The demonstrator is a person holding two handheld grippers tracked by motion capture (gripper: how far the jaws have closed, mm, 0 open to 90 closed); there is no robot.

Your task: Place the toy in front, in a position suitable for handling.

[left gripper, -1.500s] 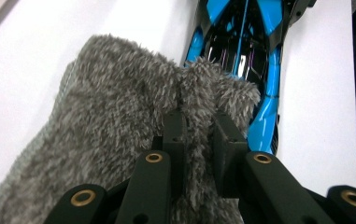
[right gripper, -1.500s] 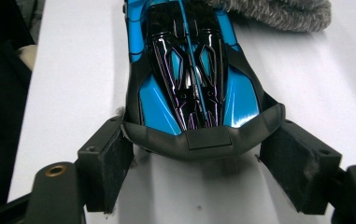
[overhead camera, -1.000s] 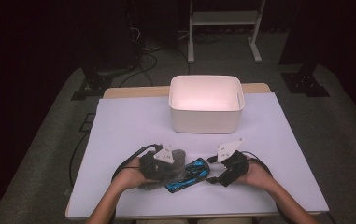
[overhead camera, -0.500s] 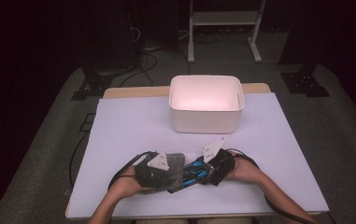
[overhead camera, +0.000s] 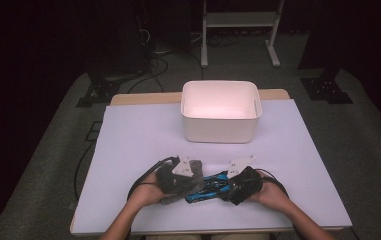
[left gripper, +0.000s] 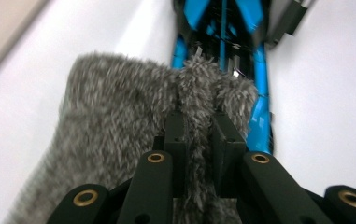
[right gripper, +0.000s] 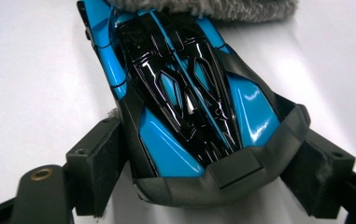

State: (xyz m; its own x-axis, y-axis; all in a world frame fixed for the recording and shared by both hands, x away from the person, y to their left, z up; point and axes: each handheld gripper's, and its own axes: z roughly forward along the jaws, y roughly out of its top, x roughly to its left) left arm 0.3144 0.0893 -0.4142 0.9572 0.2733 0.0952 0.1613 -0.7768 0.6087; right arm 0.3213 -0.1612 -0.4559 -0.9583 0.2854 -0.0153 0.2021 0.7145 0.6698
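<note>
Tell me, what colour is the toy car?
The toy car is bright blue and glossy black, with a dark grey end. The right gripper view shows it best.

A wooden table [overhead camera: 128, 98] covered by a pale sheet [overhead camera: 138, 135] stands on grey carpet [overhead camera: 43, 165]. A white tub [overhead camera: 220, 131] sits on the far middle of the sheet. Beyond the table the room is dark: black cables [overhead camera: 153, 50] trail across the floor at far left, a metal stand [overhead camera: 238, 20] rises at far centre, and a black base plate [overhead camera: 326, 89] lies at far right
</note>
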